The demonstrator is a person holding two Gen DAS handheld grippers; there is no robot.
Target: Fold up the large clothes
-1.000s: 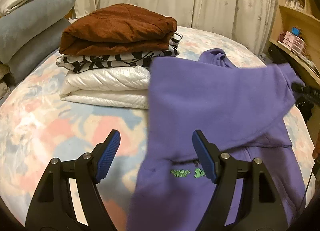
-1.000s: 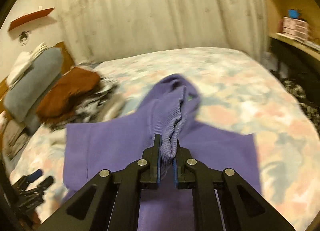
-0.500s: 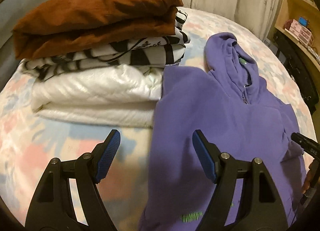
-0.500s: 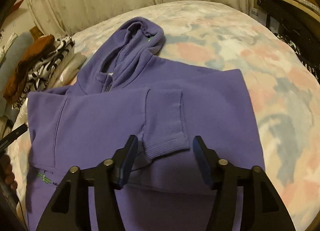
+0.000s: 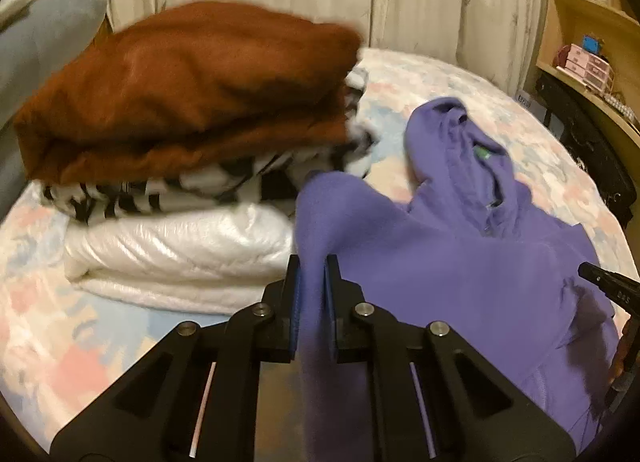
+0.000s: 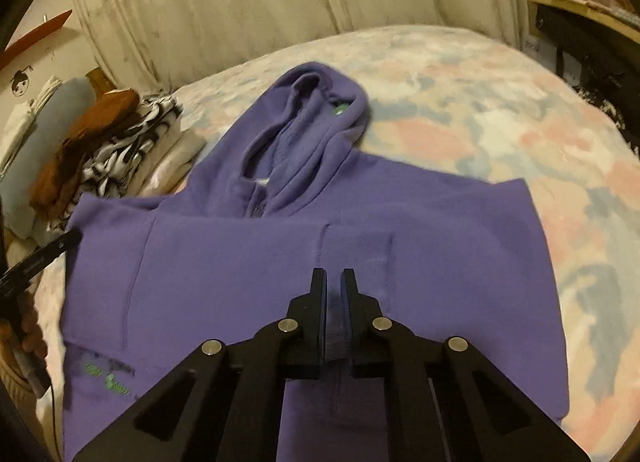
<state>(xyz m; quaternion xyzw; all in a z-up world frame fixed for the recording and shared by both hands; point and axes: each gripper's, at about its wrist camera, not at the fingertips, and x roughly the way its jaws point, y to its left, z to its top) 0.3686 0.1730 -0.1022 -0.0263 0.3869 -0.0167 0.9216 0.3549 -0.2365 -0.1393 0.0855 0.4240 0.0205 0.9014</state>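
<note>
1. Your left gripper [image 5: 311, 294] is clamped on the left shoulder edge of the purple hoodie [image 5: 460, 282], and that edge is lifted off the floral bedspread [image 5: 460, 78].
2. The hoodie lies ahead and to the right of that gripper, its hood [image 5: 460, 142] pointing away from you; any fold probably carries rightward across the body.
3. Your right gripper [image 6: 334, 302] has its jaws nearly together over the ribbed cuff [image 6: 356, 246]; I cannot tell whether they pinch fabric.
4. Only the left wrist view shows the lifted edge and the close stack of folded clothes [image 5: 188, 166]; only the right shows the whole flat body.
</note>
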